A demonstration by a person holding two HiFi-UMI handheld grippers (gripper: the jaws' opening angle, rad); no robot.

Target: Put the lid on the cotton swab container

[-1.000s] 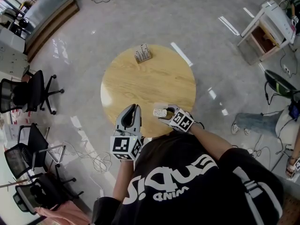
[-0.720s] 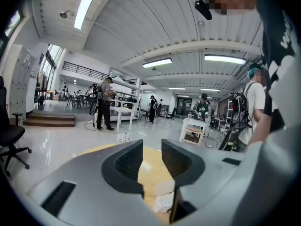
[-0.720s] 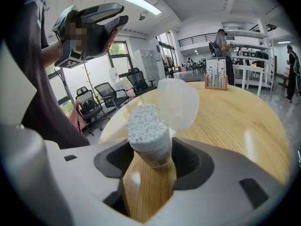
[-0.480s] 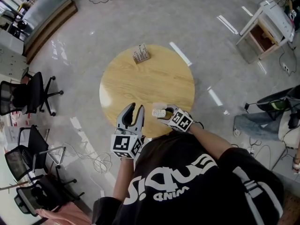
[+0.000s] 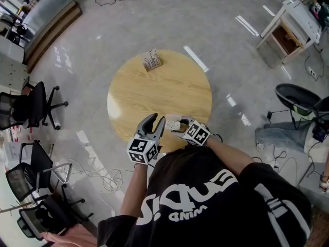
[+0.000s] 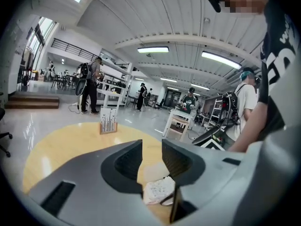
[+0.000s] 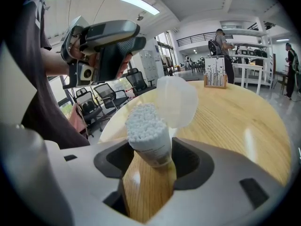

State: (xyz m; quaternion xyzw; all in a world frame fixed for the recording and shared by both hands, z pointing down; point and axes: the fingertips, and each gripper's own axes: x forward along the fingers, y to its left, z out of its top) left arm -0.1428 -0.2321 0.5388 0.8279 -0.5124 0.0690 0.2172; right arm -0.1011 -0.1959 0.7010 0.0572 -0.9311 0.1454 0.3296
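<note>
Wooden table [image 5: 154, 86], near edge: right gripper [image 5: 180, 127] pinches the cotton swab container [image 7: 149, 133] steady — left gripper [image 5: 157, 120], jaws just opened and empty, hovers by the lid [image 7: 178, 100].

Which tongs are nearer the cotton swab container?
Right. The right tongs clamp the cotton swab container; the left tongs, just opened and empty, sit beside it, apart.
</note>
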